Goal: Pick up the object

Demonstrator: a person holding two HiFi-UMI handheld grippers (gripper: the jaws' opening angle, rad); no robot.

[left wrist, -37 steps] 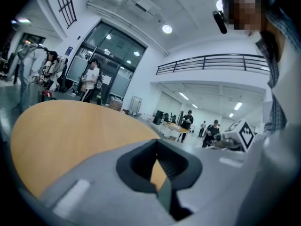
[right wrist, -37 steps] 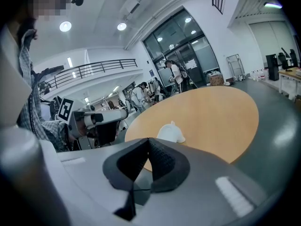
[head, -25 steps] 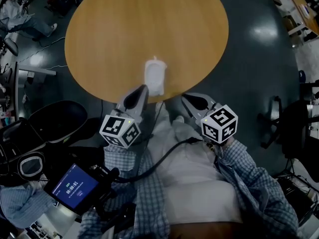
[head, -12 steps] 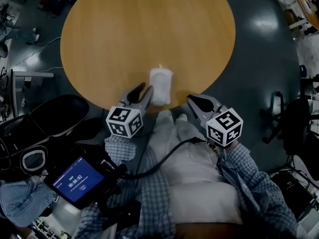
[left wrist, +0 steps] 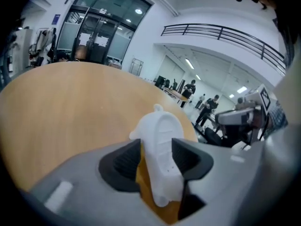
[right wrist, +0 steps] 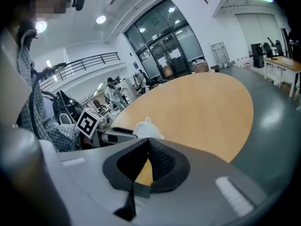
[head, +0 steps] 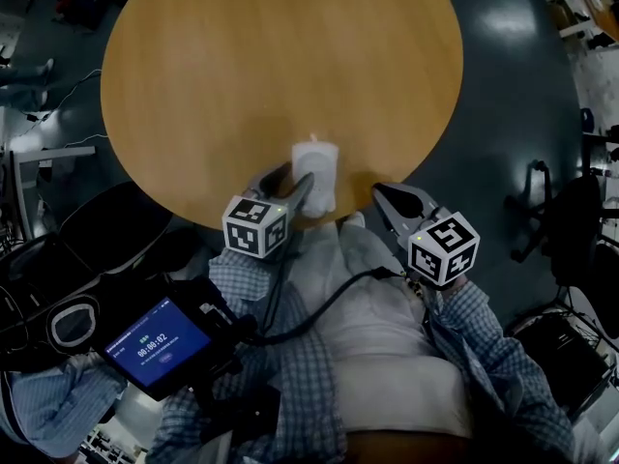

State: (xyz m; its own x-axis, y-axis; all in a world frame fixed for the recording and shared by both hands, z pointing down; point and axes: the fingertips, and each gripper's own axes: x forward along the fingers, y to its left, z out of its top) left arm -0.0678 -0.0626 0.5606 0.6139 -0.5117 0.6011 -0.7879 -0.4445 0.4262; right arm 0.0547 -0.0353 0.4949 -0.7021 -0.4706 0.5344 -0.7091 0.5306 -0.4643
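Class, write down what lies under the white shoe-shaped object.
The round wooden table lies under the white shoe-shaped object. Its underside and the tabletop directly beneath are covered.

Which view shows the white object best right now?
The left gripper view: the white object sits close up between the left gripper's opening jaws. The head view shows it small from above, near the table edge. The right gripper view shows only its top.

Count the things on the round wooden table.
1: a white moulded plastic object at the round wooden table's near edge, between the left gripper's opening jaws. Nothing else shows.
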